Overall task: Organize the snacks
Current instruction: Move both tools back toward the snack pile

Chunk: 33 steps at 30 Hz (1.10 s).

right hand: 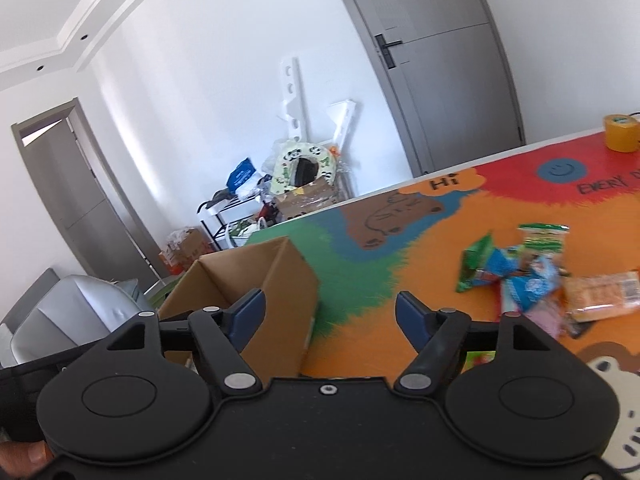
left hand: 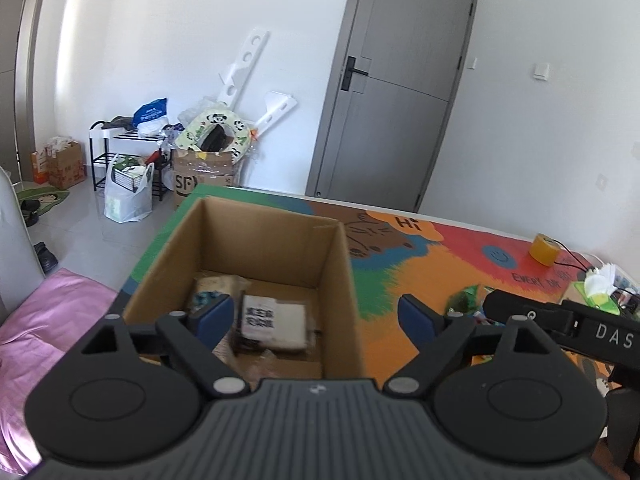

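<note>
An open cardboard box (left hand: 336, 264) stands at the table's left end, with a white-labelled snack packet (left hand: 274, 320) and another packet (left hand: 212, 286) lying inside. My left gripper (left hand: 316, 316) is open and empty above the box's near rim. My right gripper (right hand: 330, 312) is open and empty, just right of the box (right hand: 280, 280). A pile of snack packets (right hand: 532, 276) lies on the mat to the right: green, blue, pink and an orange biscuit pack (right hand: 600, 296). The right gripper's body (left hand: 560, 320) shows in the left wrist view.
A colourful cartoon mat (right hand: 420, 240) covers the table. A yellow tape roll (right hand: 620, 132) stands at the far right. A tissue pack (left hand: 598, 290) lies by the right edge. Pink cloth (left hand: 52, 320) lies left of the table. Floor clutter and a grey door (left hand: 400, 80) are behind.
</note>
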Each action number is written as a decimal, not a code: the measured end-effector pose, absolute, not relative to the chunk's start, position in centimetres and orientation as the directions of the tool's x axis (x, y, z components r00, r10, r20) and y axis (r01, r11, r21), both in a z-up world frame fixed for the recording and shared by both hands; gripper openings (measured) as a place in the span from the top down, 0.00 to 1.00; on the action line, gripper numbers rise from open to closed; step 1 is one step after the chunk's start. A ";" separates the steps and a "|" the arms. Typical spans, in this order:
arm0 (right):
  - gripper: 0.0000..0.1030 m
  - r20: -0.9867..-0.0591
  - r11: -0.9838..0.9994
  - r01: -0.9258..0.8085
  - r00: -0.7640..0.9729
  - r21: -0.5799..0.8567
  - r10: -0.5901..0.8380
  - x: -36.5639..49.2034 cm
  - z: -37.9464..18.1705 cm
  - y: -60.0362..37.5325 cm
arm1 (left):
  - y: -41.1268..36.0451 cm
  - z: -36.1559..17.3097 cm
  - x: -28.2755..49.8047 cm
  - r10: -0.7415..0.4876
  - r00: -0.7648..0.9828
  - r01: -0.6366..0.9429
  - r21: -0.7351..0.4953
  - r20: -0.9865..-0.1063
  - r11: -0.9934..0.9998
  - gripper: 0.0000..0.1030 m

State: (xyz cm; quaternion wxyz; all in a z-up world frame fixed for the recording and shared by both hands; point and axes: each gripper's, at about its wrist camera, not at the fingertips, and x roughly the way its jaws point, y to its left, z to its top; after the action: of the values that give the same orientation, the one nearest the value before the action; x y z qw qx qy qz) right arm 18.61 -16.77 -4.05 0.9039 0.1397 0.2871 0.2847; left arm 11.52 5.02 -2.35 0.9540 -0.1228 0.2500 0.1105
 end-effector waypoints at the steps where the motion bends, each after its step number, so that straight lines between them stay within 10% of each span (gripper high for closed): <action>1: 0.28 -0.439 0.801 -0.429 0.677 0.417 0.591 18.6 -4.1 -17.3 | 4.7 -2.3 11.5 0.146 0.851 -0.268 -0.178 -0.505 0.947 0.14; 33: 0.23 -0.469 0.868 -0.269 0.754 0.418 0.459 18.1 -6.3 -29.5 | -6.1 -3.7 13.8 -0.029 0.856 -0.069 -0.170 -0.517 0.983 0.11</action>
State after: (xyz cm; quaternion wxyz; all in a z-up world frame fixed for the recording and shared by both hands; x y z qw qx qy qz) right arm 18.14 -29.50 -6.29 0.9220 0.1646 0.2897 0.1974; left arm 13.82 -6.07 -3.69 0.9589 -0.0915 0.2685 0.0104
